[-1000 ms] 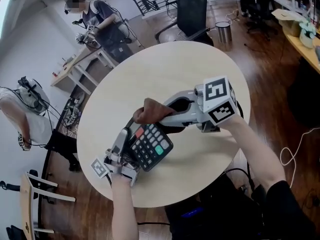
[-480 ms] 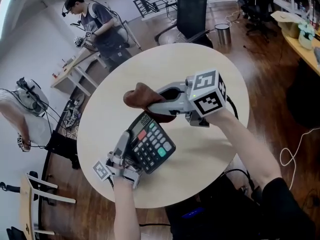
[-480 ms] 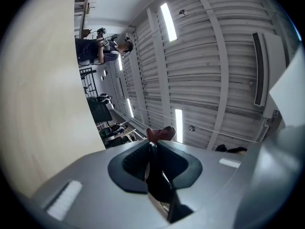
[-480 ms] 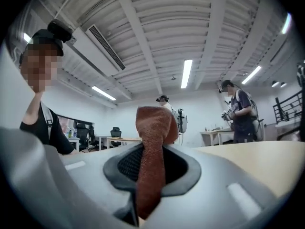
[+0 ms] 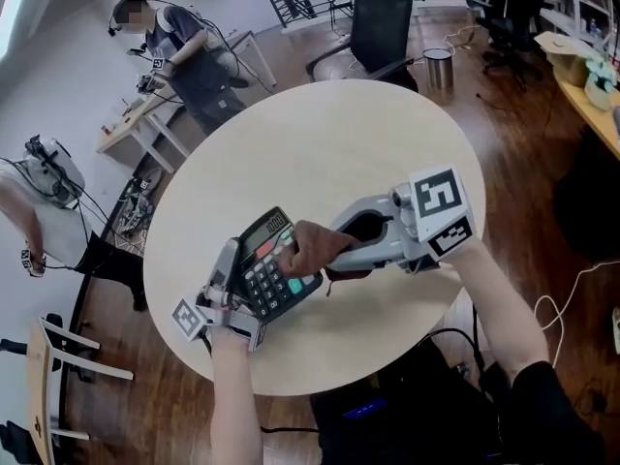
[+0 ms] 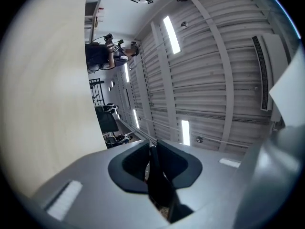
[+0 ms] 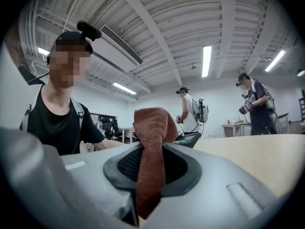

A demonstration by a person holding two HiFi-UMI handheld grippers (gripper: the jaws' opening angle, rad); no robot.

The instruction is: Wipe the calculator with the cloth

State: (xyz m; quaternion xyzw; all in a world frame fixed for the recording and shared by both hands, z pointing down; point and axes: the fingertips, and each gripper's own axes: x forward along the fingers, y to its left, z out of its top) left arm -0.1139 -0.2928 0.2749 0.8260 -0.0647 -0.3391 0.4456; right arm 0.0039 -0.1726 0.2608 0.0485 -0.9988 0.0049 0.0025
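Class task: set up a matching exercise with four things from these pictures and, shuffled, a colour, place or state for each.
1 cloth
2 calculator
3 table
4 office chair

a pale, round
b brown, pinched in right gripper
c black, beyond the table
d clamped by its edge in left gripper

Pairs: 1-b, 2-d, 3-a, 4-c

Head view: the cloth (image 5: 312, 250) covers the right side of the keypad of the calculator (image 5: 260, 277) and buries the tips of the right gripper (image 5: 322, 253); the display figures are too small to read. One jaw of the left gripper (image 5: 234, 264) lies hidden beneath the calculator, seen in the left gripper view only as a dark edge-on sliver (image 6: 156, 185). The left forearm (image 5: 234, 405) runs off the near edge
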